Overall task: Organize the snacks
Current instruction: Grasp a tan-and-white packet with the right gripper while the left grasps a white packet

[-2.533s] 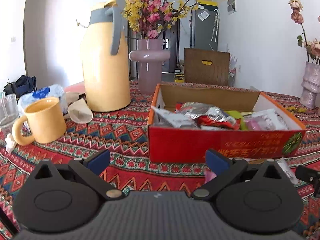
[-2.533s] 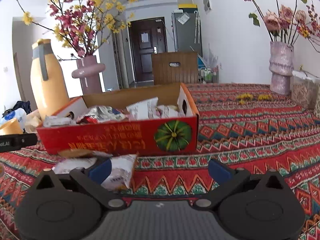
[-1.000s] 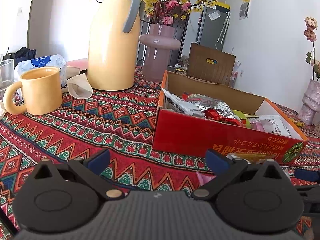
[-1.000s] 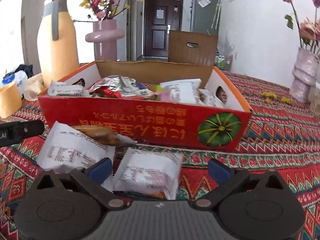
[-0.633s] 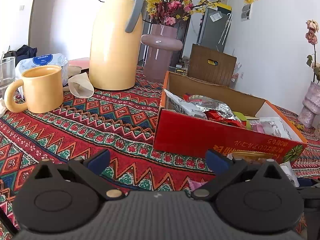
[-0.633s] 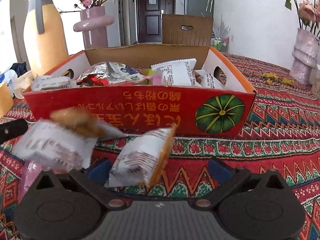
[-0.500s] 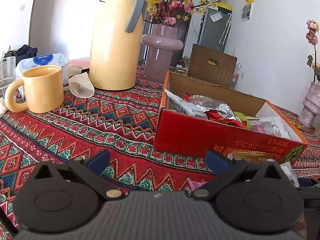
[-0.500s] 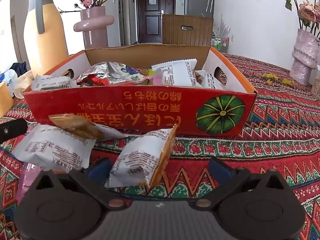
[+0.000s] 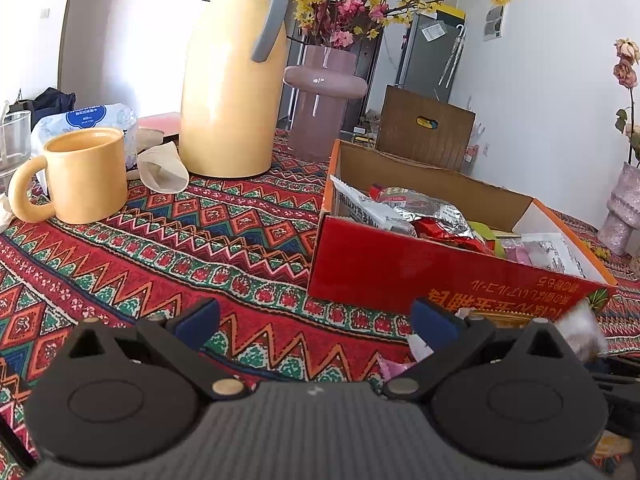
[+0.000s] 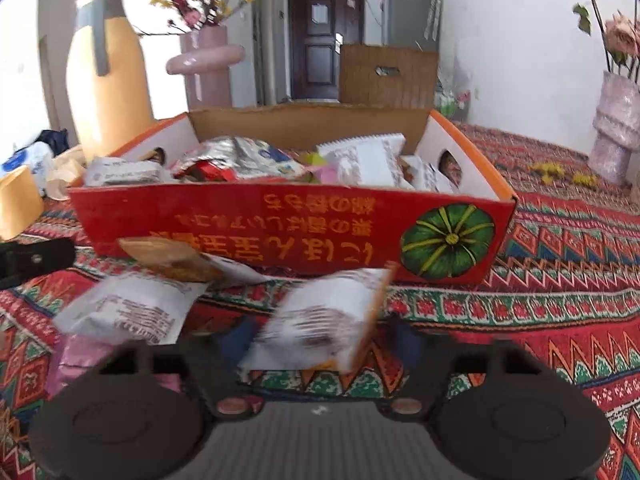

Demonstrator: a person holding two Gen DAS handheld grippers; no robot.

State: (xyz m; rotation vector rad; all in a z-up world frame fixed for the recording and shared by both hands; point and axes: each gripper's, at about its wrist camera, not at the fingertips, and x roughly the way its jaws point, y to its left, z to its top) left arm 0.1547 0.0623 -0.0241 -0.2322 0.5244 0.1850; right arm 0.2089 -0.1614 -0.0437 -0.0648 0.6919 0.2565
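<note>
the right tool (image 10: 320, 336) has just been closing on a packet (image 10: 324, 320), ready for the box (image 10: 280, 216); the left tool (image 9: 316, 320) gapes wide.

Both wrist views sit low over the bench (image 9: 200, 248), sharing the red box (image 10: 280, 216) (left camera further left).

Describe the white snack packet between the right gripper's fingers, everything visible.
The white snack packet is a crinkly pillow pouch with dark print and an orange edge on its right side. It stands tilted in front of the red box, blurred. The right gripper has just been closing, and its pads now appear to pinch the packet's lower part.
</note>
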